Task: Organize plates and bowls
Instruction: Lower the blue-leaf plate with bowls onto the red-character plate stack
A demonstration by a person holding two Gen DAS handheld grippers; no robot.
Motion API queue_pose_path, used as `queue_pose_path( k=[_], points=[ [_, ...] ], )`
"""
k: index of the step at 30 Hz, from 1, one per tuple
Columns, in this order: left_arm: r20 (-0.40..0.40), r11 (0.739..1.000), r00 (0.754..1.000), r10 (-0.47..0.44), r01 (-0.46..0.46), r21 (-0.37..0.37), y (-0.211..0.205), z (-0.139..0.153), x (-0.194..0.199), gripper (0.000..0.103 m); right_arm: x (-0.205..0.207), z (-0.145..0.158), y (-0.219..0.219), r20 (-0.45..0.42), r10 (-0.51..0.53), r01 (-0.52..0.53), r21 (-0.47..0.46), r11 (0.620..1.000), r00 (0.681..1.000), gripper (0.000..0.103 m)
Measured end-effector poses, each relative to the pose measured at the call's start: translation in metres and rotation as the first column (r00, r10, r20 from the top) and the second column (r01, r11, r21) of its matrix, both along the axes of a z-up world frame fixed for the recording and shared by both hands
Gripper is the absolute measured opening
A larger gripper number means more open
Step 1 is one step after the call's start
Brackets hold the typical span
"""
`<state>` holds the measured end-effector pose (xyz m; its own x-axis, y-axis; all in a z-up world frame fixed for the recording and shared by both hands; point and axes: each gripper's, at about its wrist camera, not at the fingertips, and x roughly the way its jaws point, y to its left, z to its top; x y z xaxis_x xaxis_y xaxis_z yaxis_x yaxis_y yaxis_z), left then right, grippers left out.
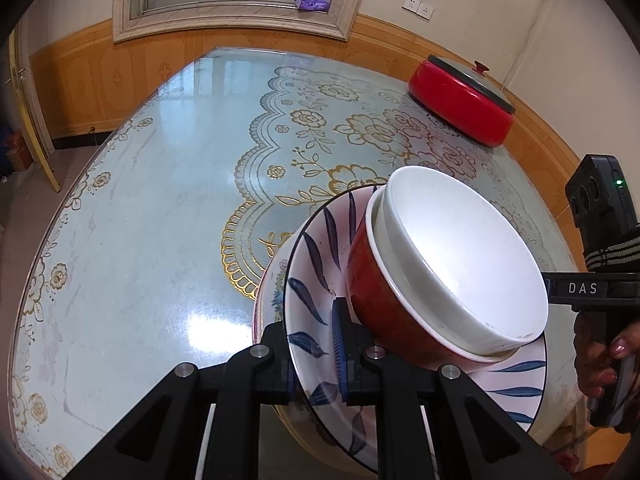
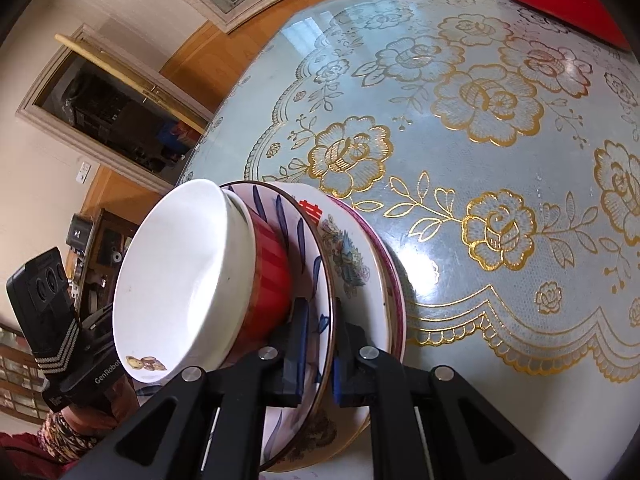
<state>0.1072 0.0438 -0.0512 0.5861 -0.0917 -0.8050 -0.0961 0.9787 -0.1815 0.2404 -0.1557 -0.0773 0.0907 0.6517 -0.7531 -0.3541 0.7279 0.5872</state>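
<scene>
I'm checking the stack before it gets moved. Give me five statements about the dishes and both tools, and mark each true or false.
1. The white bowl sits nested inside the red bowl. True.
2. The left tool is closed on the rim of the blue-leaf plate. True.
3. The right tool hangs open, away from the dishes. False: it grips the blue-leaf plate's rim.
4. The red pot has no lid. False: a lid with a red knob covers it.
5. The blue-leaf plate is the lowest dish. False: a floral plate lies beneath it.
</scene>
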Motion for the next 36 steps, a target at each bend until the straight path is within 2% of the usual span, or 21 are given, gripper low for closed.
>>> queue_pose_path(
  k=[4,7,11,14,21,26,28,29,31,35,36],
  points=[
    [0.000,0.998,1.000,0.008,-0.008,-0.055,0.010,0.004,-0.002,0.019,-0.002,0.000,0.001,-0.008,0.002,-0.002,-0.008,1.000,1.000,0.011],
    [0.005,0.999,1.000,-0.022,0.022,-0.025,0.011,0.008,-0.003,0.020,-0.005,0.004,0.003,0.017,0.014,-0.014,-0.022,1.000,1.000,0.013],
    [-0.001,0.998,0.998,-0.067,0.067,0.022,0.005,0.007,-0.004,0.020,-0.003,0.004,-0.001,-0.009,0.002,-0.002,-0.008,1.000,1.000,0.013],
    [0.008,0.997,0.998,-0.070,0.070,0.029,0.005,0.006,-0.003,0.020,-0.003,0.004,-0.003,-0.022,-0.007,0.007,-0.006,1.000,1.000,0.013],
    [0.019,0.998,0.998,-0.055,0.054,0.032,0.006,0.005,0.004,0.018,-0.003,0.010,0.008,0.068,0.015,-0.010,-0.063,0.998,0.998,0.010],
    [0.013,0.997,0.998,-0.067,0.066,0.031,0.004,0.004,0.005,0.018,-0.001,0.011,0.009,0.039,-0.004,0.008,-0.097,0.995,0.999,0.012],
    [0.010,0.996,0.996,-0.084,0.084,0.027,0.003,0.004,0.005,0.018,-0.002,0.017,0.000,0.031,-0.050,0.053,-0.095,0.994,0.998,0.022],
    [0.007,0.995,0.996,-0.090,0.090,0.032,0.003,0.003,0.004,0.018,-0.003,0.021,-0.004,0.039,-0.066,0.069,-0.099,0.993,0.997,0.024],
    [0.001,0.994,0.994,-0.110,0.110,0.023,0.004,0.003,0.003,0.018,-0.008,0.028,-0.012,0.046,-0.077,0.082,-0.123,0.989,0.996,0.025],
    [-0.010,0.989,0.989,-0.149,0.149,0.006,0.005,0.004,-0.002,0.018,-0.024,0.027,-0.018,0.005,-0.081,0.081,-0.138,0.987,0.997,0.025],
    [-0.009,0.988,0.988,-0.156,0.156,0.014,0.004,0.004,-0.003,0.018,-0.028,0.025,-0.017,-0.008,-0.079,0.077,-0.129,0.989,0.997,0.021]
  ],
)
